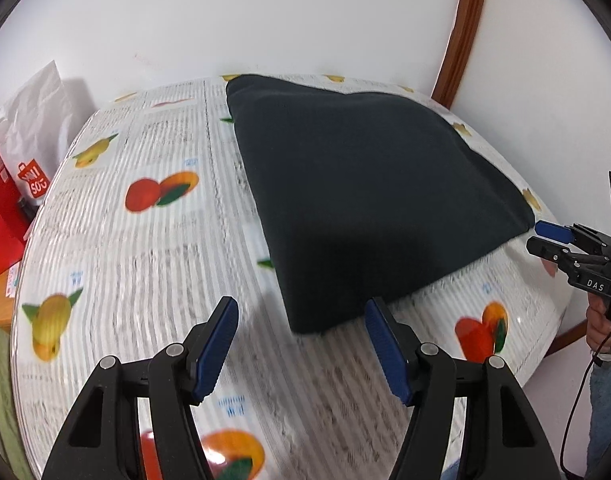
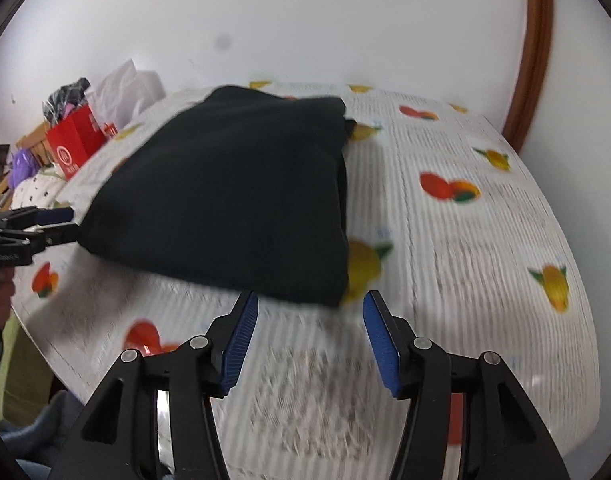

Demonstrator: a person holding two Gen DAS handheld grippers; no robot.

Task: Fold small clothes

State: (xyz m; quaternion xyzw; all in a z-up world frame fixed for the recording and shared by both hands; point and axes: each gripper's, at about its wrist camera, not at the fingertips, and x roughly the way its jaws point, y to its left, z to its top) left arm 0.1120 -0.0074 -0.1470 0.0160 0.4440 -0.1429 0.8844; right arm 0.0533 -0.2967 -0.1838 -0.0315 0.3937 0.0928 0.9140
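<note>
Nearest you in the left wrist view, your left gripper [image 1: 301, 344] stands spread, blue pads [image 1: 215, 350] apart with nothing pinched between them. The near corner of the folded dark garment [image 1: 365, 200] lies just beyond its right pad, at about one o'clock from the gap; whether pad and cloth touch you cannot tell.

In the right wrist view, your right gripper [image 2: 309, 338] is also spread, its jaws empty over the blurred tablecloth [image 2: 485, 260]. The garment's near corner sits just ahead of the gap at twelve o'clock, close to the pads but not between them.

Past both grippers, the garment [image 2: 233, 200] lies flat on the table as a thick, roughly square fold, its layered edge showing along the side at three o'clock in the right view. The cloth beneath it is printed with grey text stripes and fruit pictures.

Each gripper shows in the other's view: the right gripper [image 1: 561, 246] at three o'clock in the left view, tips just beside the garment's far corner, and the left gripper [image 2: 45, 224] at nine o'clock in the right view, tips close against the garment's edge.

Farther back, a red paper bag [image 2: 71, 148] and a white bag [image 1: 29, 116] stand off the table's edge around ten o'clock, against the white wall [image 1: 265, 12].
</note>
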